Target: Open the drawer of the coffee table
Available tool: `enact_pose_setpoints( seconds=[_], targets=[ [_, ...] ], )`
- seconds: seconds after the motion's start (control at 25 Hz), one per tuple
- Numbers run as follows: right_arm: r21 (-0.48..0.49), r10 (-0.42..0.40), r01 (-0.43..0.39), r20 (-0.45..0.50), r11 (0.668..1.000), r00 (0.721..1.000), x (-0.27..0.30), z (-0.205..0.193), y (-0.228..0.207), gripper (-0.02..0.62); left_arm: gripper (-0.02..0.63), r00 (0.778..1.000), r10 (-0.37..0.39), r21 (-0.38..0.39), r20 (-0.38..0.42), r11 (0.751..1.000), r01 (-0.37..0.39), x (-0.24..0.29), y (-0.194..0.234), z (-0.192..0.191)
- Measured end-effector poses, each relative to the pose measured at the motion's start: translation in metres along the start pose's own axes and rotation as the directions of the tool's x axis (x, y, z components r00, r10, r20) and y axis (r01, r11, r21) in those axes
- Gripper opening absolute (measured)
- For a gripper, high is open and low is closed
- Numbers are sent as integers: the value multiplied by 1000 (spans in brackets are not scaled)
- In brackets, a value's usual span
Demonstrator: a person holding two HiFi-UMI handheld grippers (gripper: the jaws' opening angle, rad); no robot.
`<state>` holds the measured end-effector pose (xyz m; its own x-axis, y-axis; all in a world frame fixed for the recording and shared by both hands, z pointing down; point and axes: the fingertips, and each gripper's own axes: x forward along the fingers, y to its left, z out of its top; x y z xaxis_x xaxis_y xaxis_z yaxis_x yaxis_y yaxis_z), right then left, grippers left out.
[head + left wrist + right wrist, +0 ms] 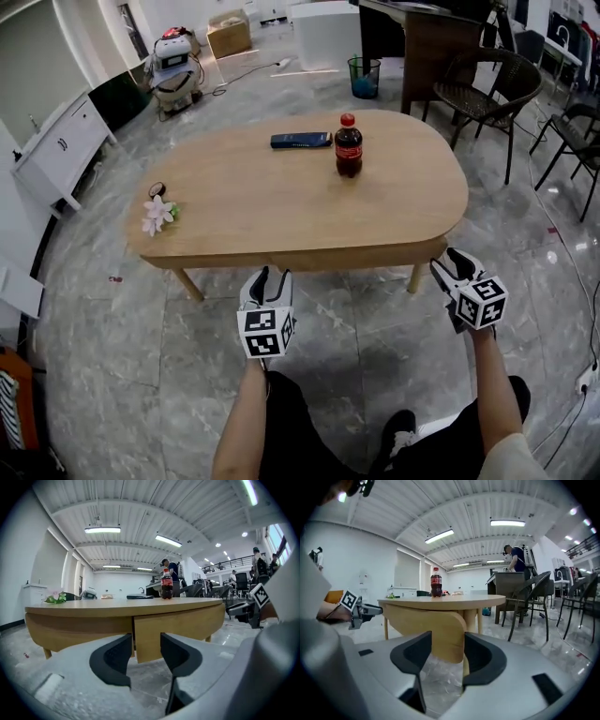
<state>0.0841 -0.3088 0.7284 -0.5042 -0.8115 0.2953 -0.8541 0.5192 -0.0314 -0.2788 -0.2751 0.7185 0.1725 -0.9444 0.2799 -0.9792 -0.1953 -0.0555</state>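
Note:
The oval wooden coffee table (281,202) stands in front of me, and its drawer front (347,255) runs along the near edge. My left gripper (265,277) is just in front of that edge, open with nothing between the jaws. In the left gripper view the drawer front's left end (149,637) shows through the gap of that gripper (146,652). My right gripper (448,269) hangs at the table's near right corner, also open and empty. Seen from the right gripper view, the drawer front's rounded right end (440,632) lies beyond the gripper (447,656).
On the table are a cola bottle (348,146), a dark flat case (301,140) and a pale flower (157,215). Black chairs (487,84) and a dark desk (422,37) stand at the back right, a white cabinet (61,145) at the left. A person (516,559) stands far off.

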Motion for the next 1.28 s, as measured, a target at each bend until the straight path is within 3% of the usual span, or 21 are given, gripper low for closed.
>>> enact_pose_setpoints(
  seconds=[0.24, 0.6, 0.76, 0.96, 1.28],
  targets=[
    [64, -2, 1, 26, 998, 1000, 11, 8, 6, 287, 262, 998, -70, -42, -3, 997, 70, 26, -4, -2],
    [10, -11, 11, 8, 1000, 1000, 16, 4, 8, 302, 268, 993, -122, -39, 9, 992, 122, 34, -7, 4],
    [42, -24, 24, 12, 999, 1000, 21, 0, 2, 302, 268, 993, -116, -42, 8, 992, 116, 35, -7, 2],
    [63, -7, 5, 31, 998, 999, 32, 6, 2, 302, 268, 994, -104, -43, -22, 994, 103, 39, -8, 0],
    [46, 38, -41, 62, 998, 997, 36, 8, 2, 311, 268, 994, -111, -46, 0, 993, 111, 40, -7, 1]
  ],
)
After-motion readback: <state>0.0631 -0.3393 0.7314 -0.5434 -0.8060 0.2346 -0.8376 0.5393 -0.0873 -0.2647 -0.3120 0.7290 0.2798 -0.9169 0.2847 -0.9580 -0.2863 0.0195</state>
